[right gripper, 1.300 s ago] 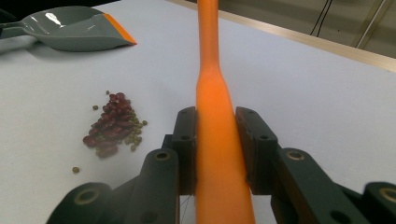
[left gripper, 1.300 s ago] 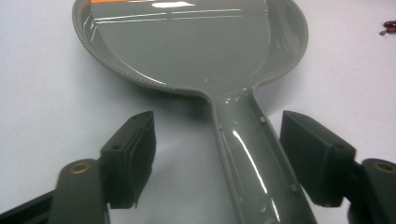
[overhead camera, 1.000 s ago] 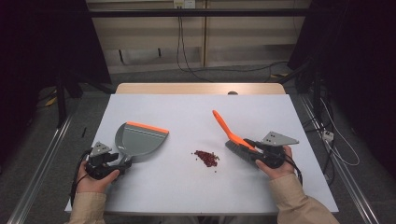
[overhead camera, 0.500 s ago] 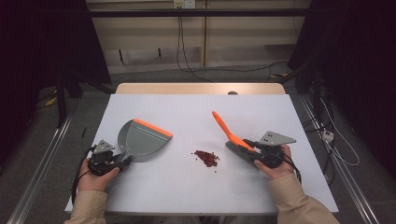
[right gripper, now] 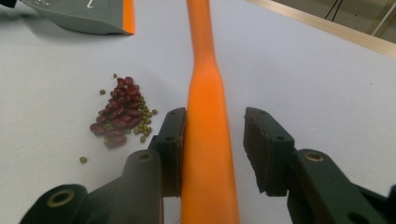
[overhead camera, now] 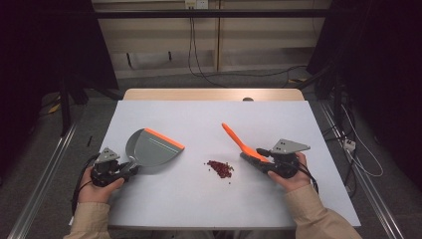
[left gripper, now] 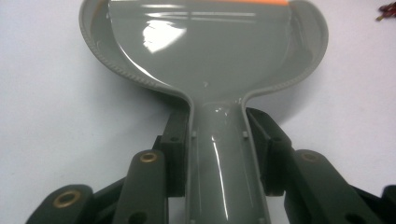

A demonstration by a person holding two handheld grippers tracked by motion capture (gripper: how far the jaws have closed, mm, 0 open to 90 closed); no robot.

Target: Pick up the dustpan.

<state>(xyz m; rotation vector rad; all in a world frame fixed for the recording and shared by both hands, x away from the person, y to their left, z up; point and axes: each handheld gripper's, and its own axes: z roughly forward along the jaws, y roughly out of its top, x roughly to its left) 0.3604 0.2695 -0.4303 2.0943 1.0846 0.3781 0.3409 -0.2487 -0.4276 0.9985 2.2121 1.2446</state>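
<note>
The dustpan handle is clamped by the left hand-held gripper; the orange brush handle lies between the just-opening jaws of the right hand-held gripper, beside the beans

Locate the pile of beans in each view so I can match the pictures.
High view: the pile of beans lies on the white table, between the grey dustpan and the orange handle.
Left gripper view: a few beans peek in at the top right corner.
Right gripper view: left of centre, beside the orange handle.
Shared landmark: the dustpan's orange edge.
</note>
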